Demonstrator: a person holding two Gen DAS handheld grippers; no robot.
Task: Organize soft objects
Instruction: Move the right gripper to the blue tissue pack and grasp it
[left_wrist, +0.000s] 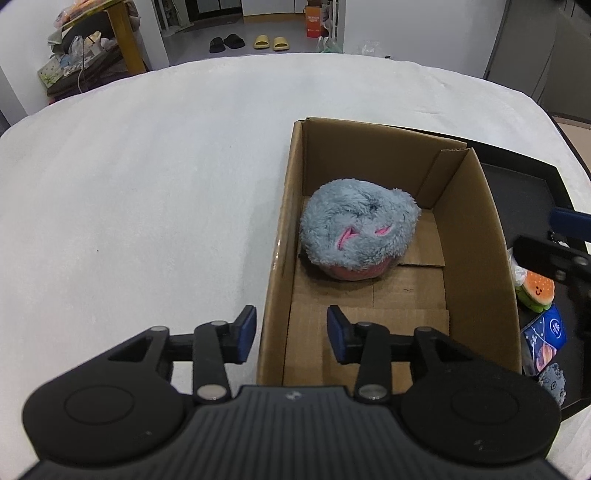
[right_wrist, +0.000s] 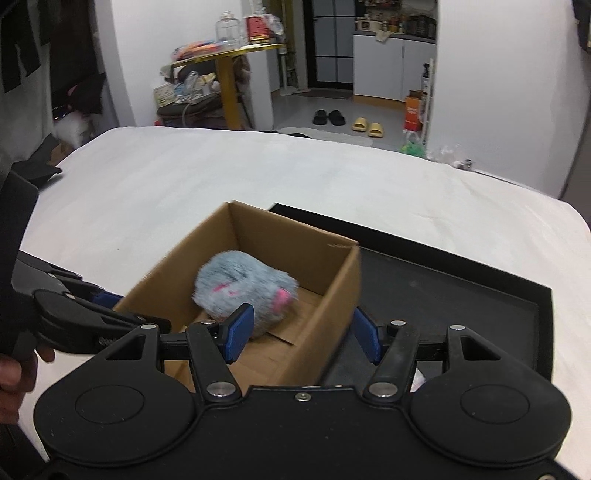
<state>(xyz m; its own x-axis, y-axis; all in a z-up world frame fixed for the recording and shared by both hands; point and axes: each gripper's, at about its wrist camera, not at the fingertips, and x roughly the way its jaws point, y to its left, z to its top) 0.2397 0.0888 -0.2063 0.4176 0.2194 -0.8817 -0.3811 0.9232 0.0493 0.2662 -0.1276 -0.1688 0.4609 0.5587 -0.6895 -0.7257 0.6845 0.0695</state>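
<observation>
— Box (left_wrist: 476, 236) placement? 
— On table (left_wrist: 147, 184), at 3 o'clock of centre; tray (left_wrist: 517, 177) touching at 3.
— Contents?
— Plush (left_wrist: 358, 236) inside, toward 12. Burger toy (left_wrist: 537, 291) in tray.

White walls (right_wrist: 498, 74), grey floor (right_wrist: 369, 110)

Left gripper (left_wrist: 291, 334) points steeply downward, its blue-padded jaws parted with nothing pressed between them. Right gripper (right_wrist: 303, 334) angles downward too, jaws spread wide and empty. In the right wrist view, a hand (right_wrist: 14, 373) at nine o'clock grips the left gripper's handle.
</observation>
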